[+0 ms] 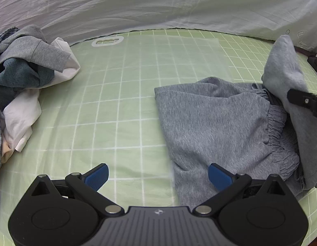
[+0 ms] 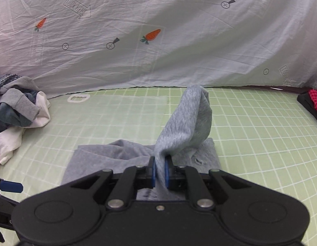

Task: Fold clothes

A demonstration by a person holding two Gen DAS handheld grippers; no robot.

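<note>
Grey knit shorts (image 1: 209, 123): your right gripper (image 2: 160, 173) fingers pinch one edge, raised for folding over.
Left gripper (image 1: 157, 176): fingers spread, empty, beside the worktop (image 1: 117, 102) fabric.

The left wrist camera sits low on the left hand-held gripper (image 1: 158, 176), looking steeply down, close to the green checked surface (image 1: 117, 106). The right wrist camera looks flatter. Both see the gray shorts (image 1: 209, 123), the clothes pile (image 1: 25, 71) at 9 o'clock, and the carrot sheet (image 2: 158, 41) at 12 o'clock.
</note>
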